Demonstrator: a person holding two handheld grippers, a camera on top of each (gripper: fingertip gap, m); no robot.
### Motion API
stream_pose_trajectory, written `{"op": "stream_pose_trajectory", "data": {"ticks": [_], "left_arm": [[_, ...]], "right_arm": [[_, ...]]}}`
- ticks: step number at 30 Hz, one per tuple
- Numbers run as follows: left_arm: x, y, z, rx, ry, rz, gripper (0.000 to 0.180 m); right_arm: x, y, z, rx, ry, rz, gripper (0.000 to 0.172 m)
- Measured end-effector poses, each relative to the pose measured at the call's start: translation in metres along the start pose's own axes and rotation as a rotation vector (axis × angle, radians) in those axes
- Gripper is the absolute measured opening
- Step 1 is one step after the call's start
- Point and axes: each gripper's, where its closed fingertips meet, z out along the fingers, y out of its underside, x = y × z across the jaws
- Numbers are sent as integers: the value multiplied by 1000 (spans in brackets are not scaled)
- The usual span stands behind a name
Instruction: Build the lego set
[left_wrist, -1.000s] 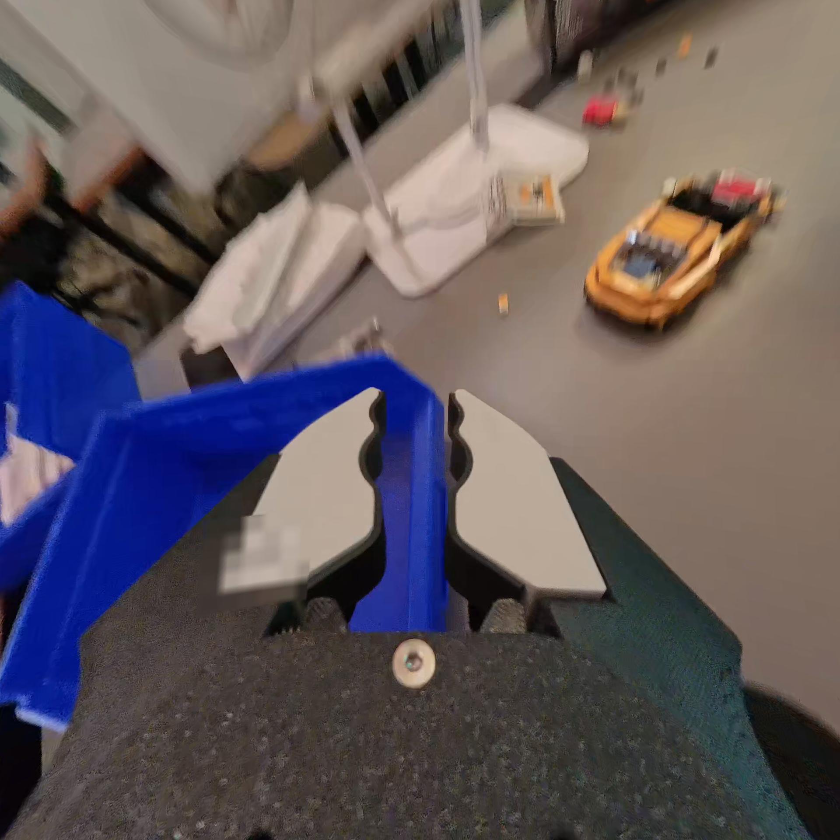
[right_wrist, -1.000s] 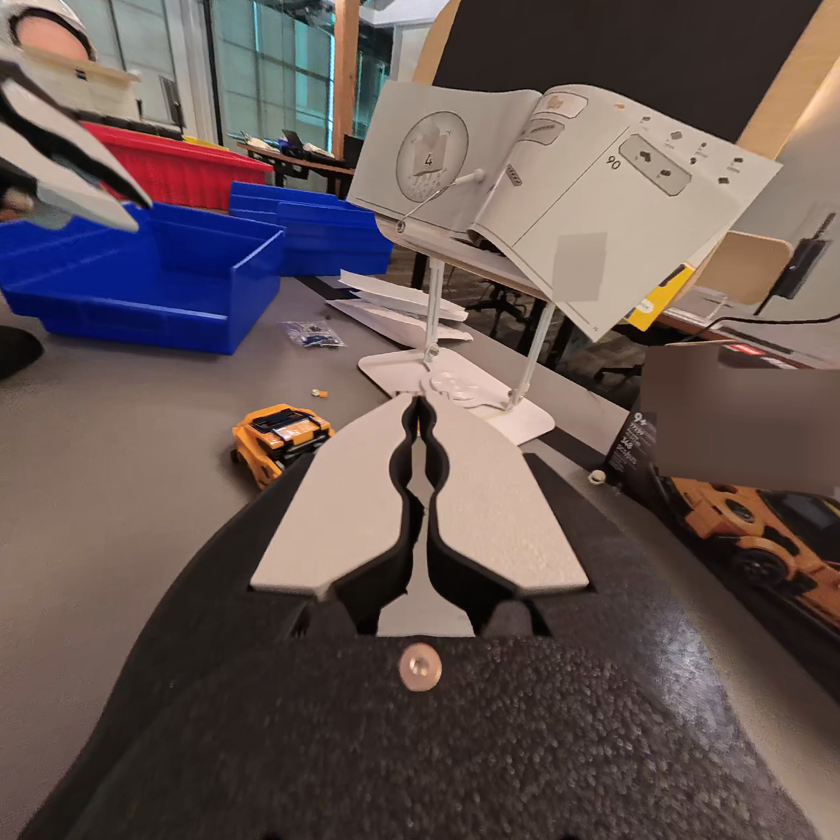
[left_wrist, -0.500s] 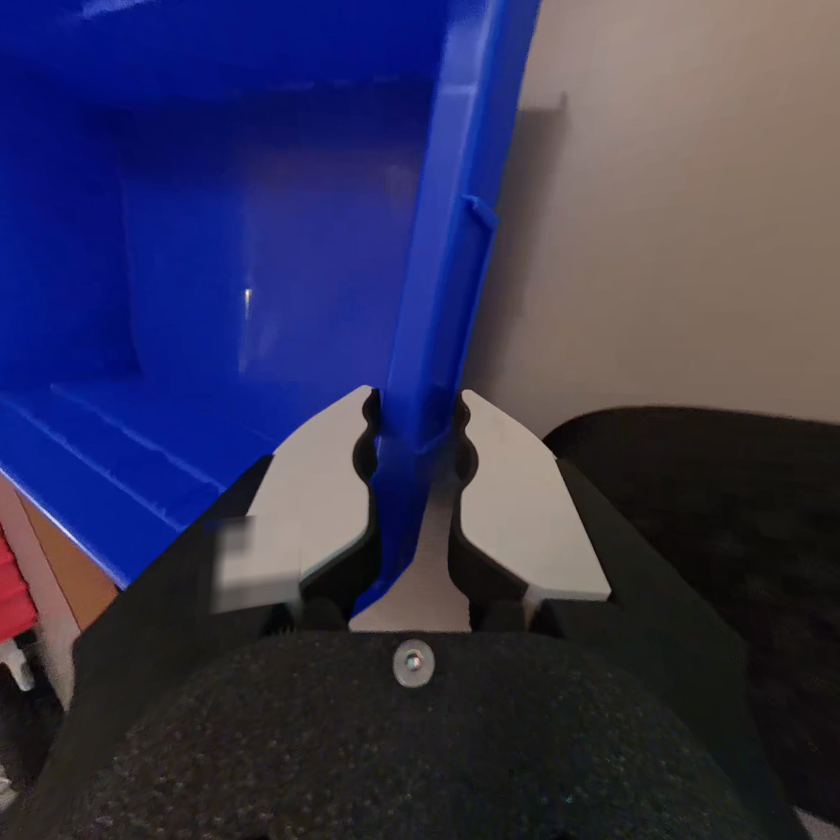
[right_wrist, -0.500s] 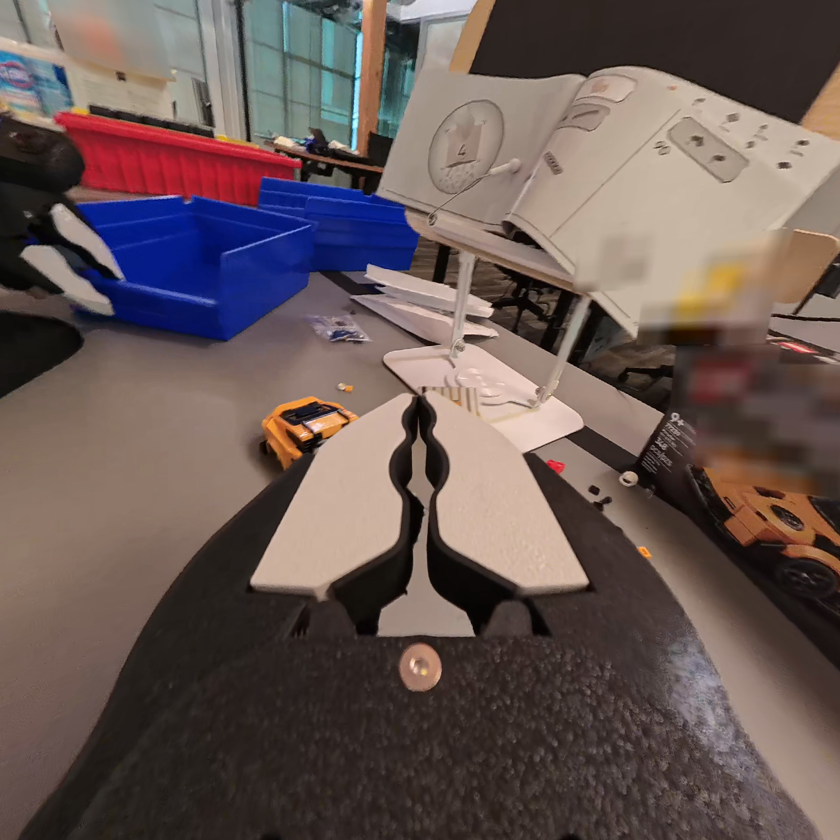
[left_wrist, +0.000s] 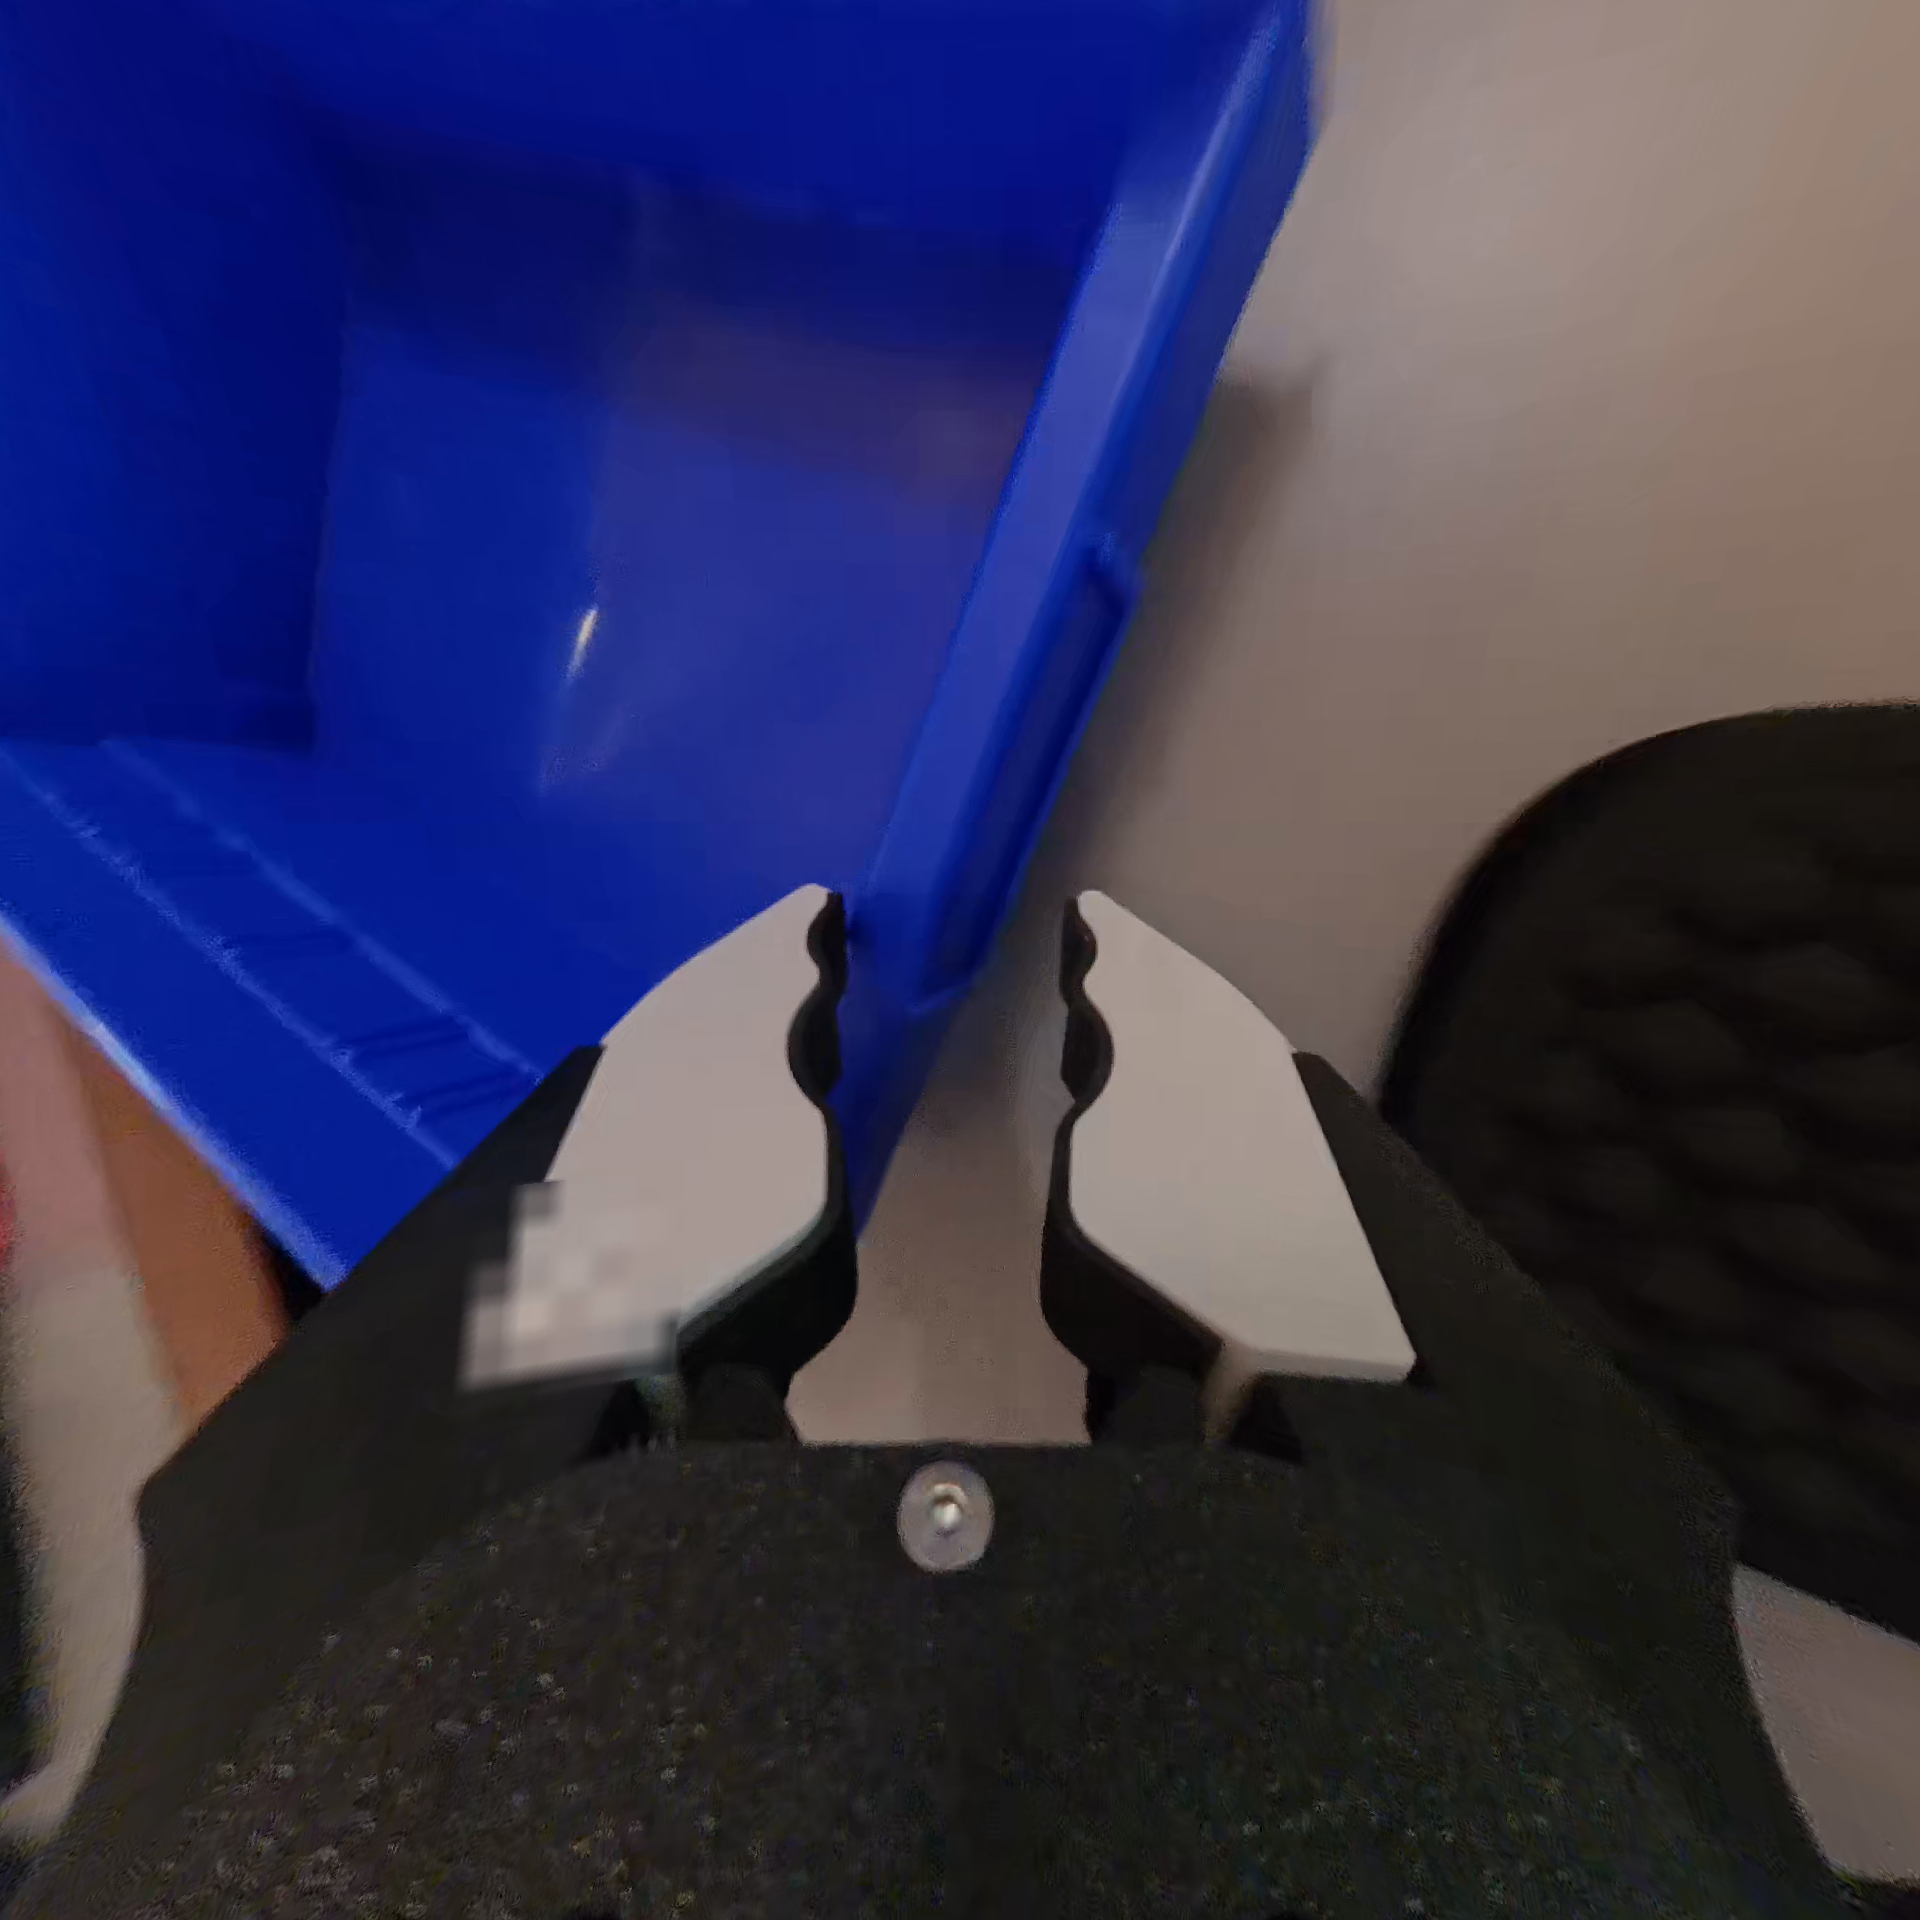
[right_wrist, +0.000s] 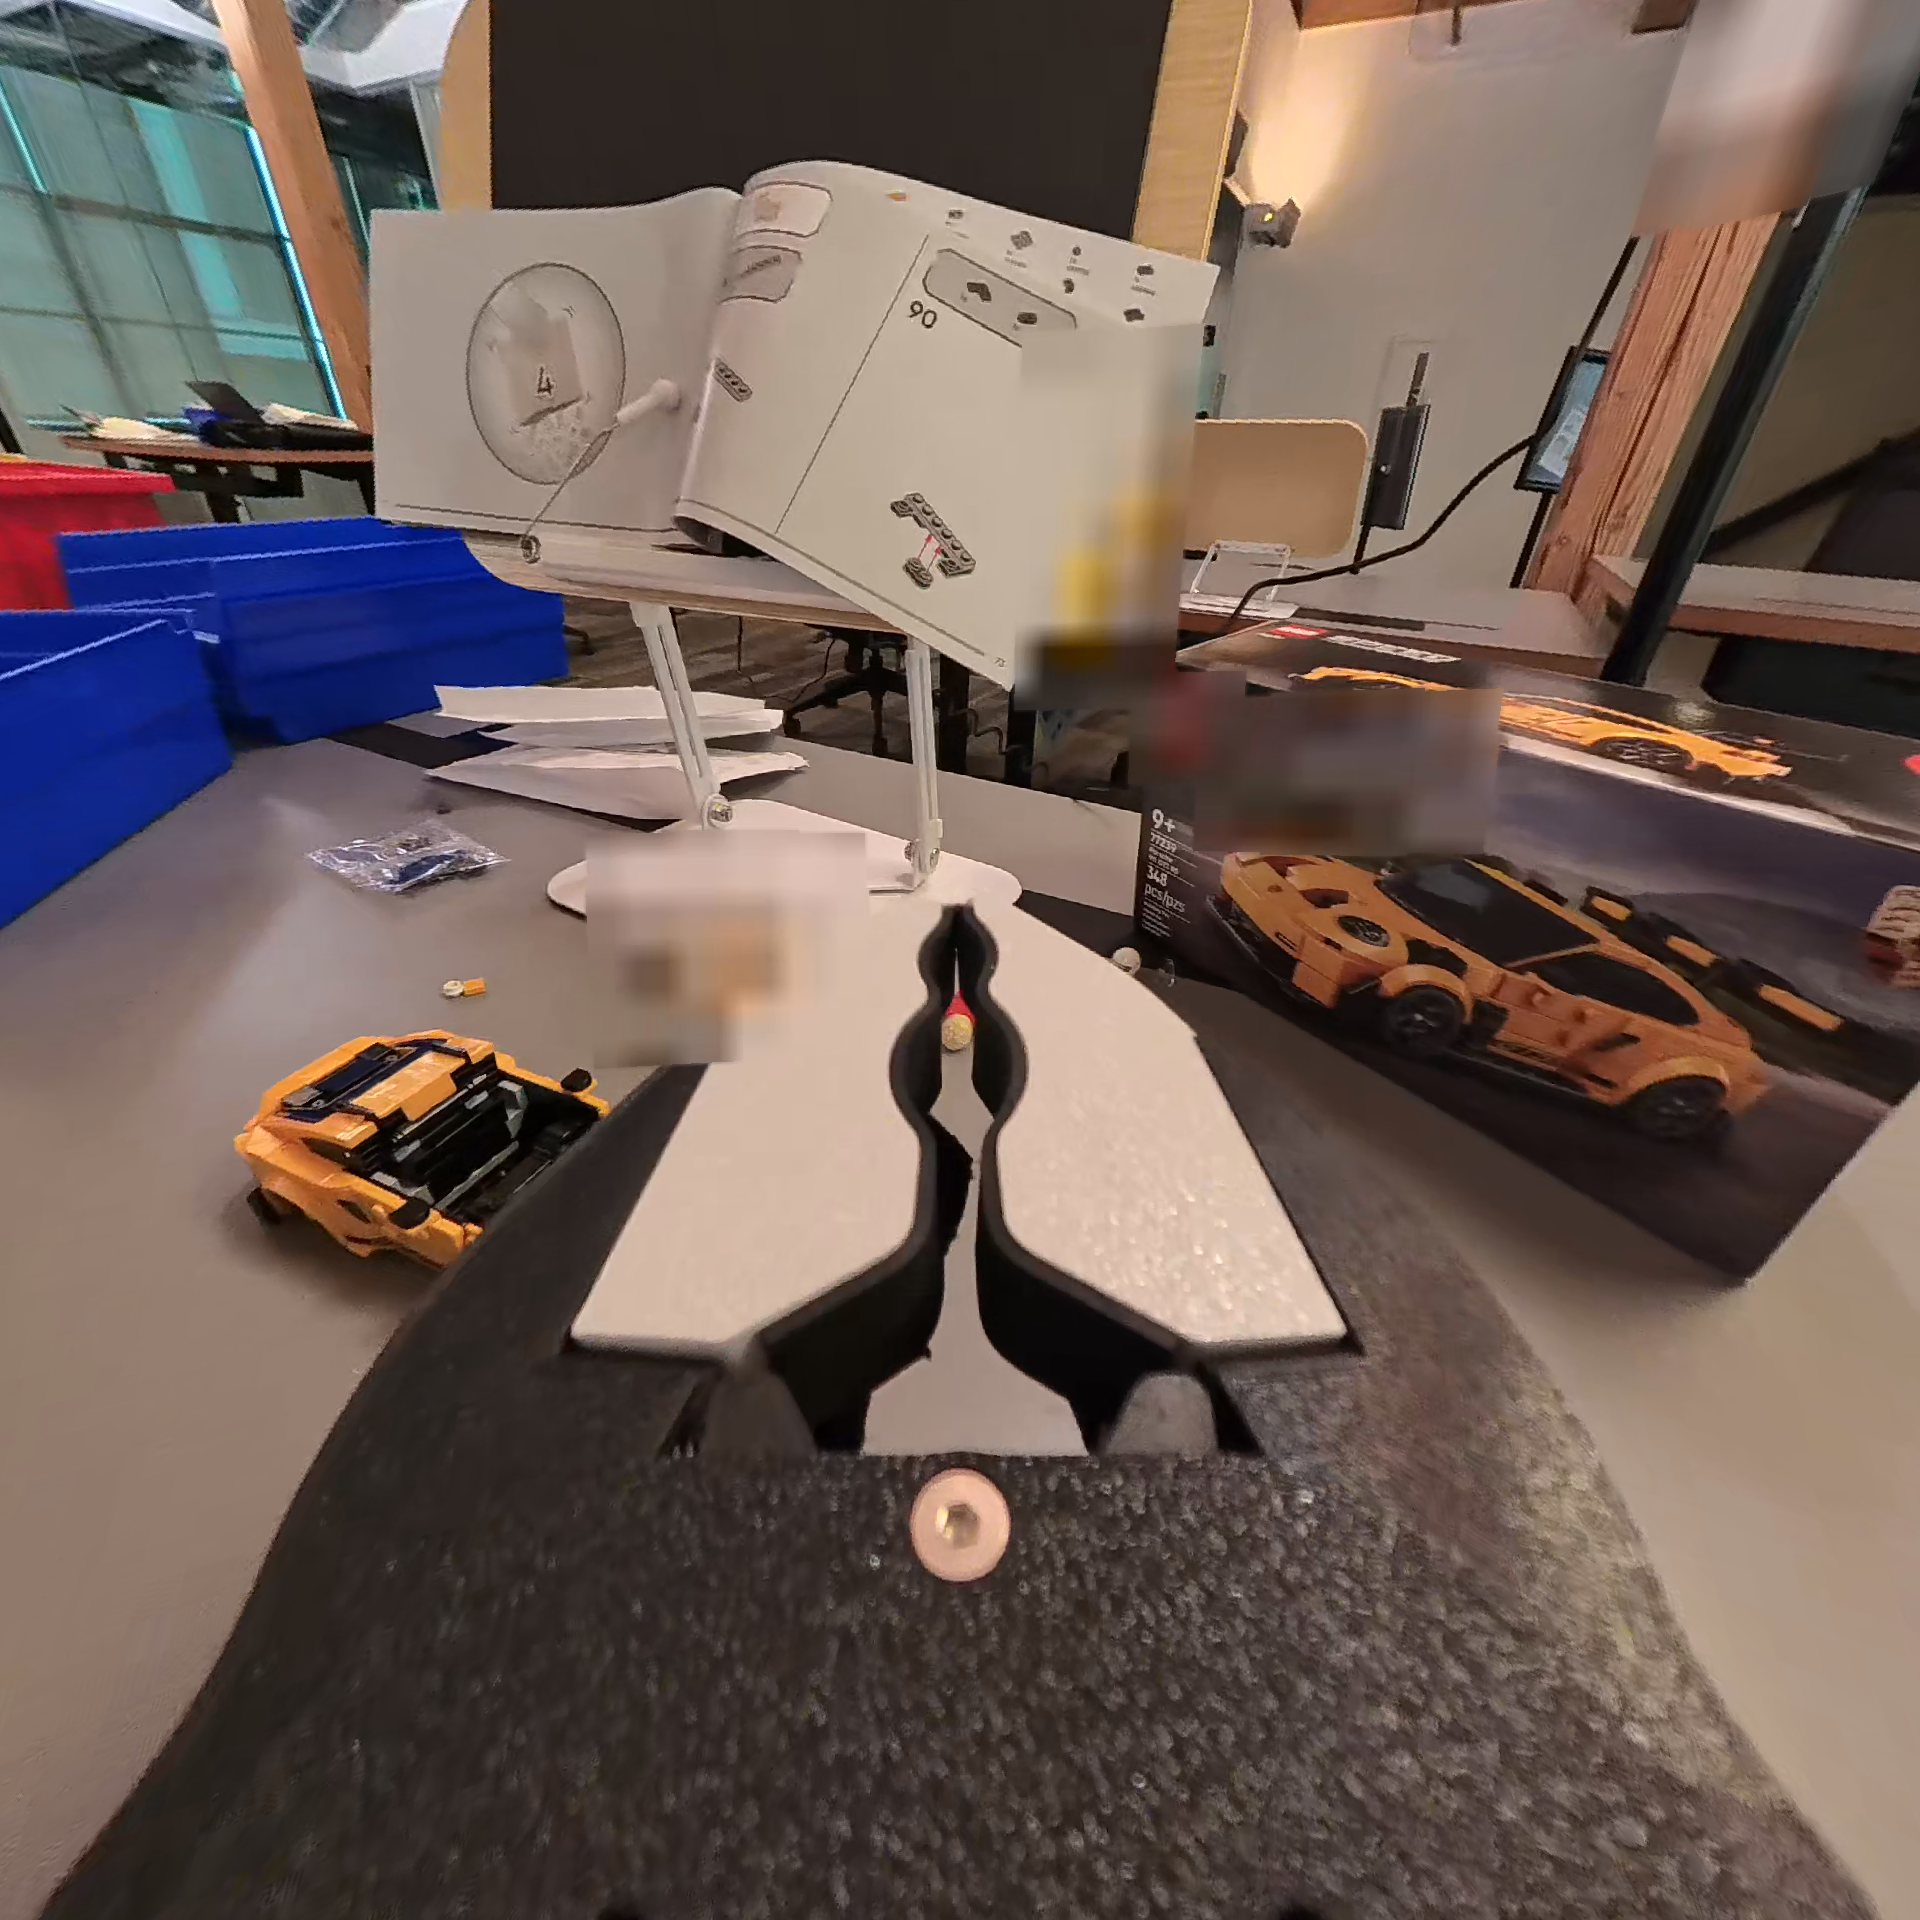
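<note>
The left gripper (left_wrist: 948, 914) stands released, jaws straddling the right wall of a blue bin (left_wrist: 1049, 675); only its left pad touches the wall. Grey table (left_wrist: 1558, 416) lies free to the right. The right gripper (right_wrist: 958, 920) is clenched on nothing, near an orange brick car (right_wrist: 405, 1132).

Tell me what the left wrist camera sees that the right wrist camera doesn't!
Only the left wrist view shows the inside of a blue bin up close. Its side wall stands between the open left tongs, against the left pad, with a gap to the right one. A black padded shape lies at the right.

Only the right wrist view shows the shut right tongs, a half-built orange toy car, an open booklet on a white stand, the car's box and a small bag of parts.

Both show the grey table and blue bins.
</note>
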Motion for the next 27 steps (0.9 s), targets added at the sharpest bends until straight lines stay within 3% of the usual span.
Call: {"op": "stream_pose_trajectory", "data": {"ticks": [4, 8, 11, 15, 19, 23, 27], "left_arm": [[3, -66, -62, 406, 240, -173, 36], [-80, -123, -112, 698, 98, -295, 22], [-159, -150, -106, 697, -3, -376, 19], [-250, -176, -41, 508, -85, -400, 29], [-300, -190, 42, 315, -118, -348, 34], [-321, -191, 123, 99, -114, -265, 41], [-315, -187, 188, -69, -30, -214, 49]], "right_arm": [[0, 2, 1, -3, -3, 2, 0], [-2, 5, 3, -9, -13, -1, 0], [-1, 5, 3, 0, -9, -12, 0], [4, 6, 4, 10, 17, -33, 0], [18, -7, -1, 61, 94, -66, 0], [41, -27, -14, 91, 201, -62, 0], [49, -16, -19, 39, 272, -61, 0]]}}
